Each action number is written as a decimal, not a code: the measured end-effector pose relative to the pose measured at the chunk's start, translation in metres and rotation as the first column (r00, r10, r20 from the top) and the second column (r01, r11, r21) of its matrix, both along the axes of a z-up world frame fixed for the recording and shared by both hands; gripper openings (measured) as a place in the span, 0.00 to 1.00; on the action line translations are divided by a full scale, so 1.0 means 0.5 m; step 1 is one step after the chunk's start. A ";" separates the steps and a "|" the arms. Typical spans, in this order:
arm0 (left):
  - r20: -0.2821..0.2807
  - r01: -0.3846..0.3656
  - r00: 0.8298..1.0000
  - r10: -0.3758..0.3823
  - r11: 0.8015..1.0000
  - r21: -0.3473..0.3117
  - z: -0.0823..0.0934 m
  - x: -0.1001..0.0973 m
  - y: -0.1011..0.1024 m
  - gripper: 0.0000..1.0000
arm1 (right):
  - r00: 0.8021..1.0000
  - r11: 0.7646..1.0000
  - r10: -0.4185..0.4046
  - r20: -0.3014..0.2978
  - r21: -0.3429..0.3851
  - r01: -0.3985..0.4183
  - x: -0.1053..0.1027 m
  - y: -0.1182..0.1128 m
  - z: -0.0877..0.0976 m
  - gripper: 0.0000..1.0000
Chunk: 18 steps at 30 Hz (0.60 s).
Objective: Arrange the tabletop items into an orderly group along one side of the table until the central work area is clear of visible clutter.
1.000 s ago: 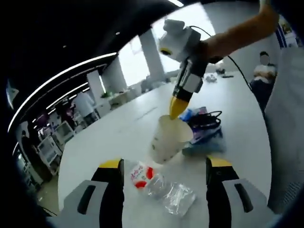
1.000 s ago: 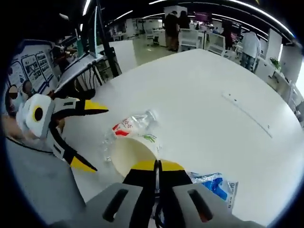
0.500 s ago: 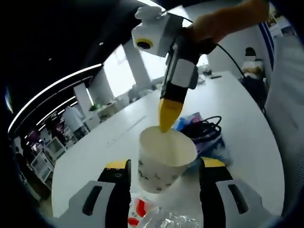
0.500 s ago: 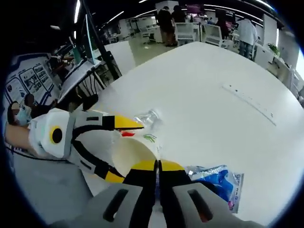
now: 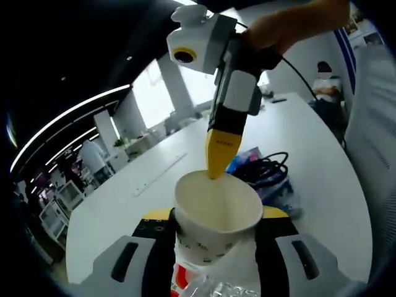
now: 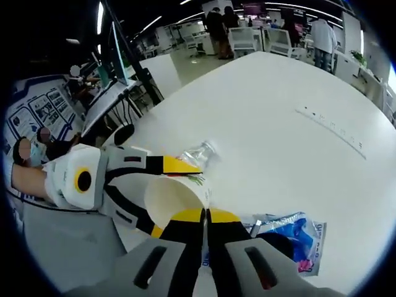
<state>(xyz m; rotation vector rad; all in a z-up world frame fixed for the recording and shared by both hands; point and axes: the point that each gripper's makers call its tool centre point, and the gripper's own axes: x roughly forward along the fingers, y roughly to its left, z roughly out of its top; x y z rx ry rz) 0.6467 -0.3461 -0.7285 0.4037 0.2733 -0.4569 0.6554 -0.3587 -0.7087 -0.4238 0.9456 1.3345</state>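
Pinching the rim of the white printed paper cup, the right gripper has its jaws pressed thin at frame centre. Left gripper jaws spread, flanking the cup low in frame above the white bench. Risk: rim pinch crumples; the light, empty cup could slip.

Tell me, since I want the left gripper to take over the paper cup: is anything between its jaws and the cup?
Nothing visible blocks it. The paper cup, pinched at the rim by the right gripper, already sits between the open jaws of the left gripper. A crushed plastic bottle lies below, not between jaws and cup.
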 end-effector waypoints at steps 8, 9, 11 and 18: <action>0.006 -0.002 1.000 0.002 1.000 0.009 0.004 0.000 0.000 0.46 | 1.000 1.000 0.014 0.008 0.012 -0.014 -0.002 0.002 0.004 0.00; 0.005 -0.003 1.000 0.002 1.000 0.008 0.004 0.001 0.000 0.46 | 1.000 1.000 0.014 0.006 0.013 -0.014 -0.002 0.003 0.005 0.00; 0.008 -0.005 1.000 0.005 1.000 0.006 0.006 0.001 0.000 0.45 | 1.000 1.000 0.017 0.015 0.019 -0.017 0.001 0.005 0.006 0.00; 0.014 -0.013 1.000 0.013 1.000 -0.002 0.010 0.003 0.002 0.43 | 0.999 0.999 0.034 0.021 0.033 -0.034 0.000 0.010 0.010 0.03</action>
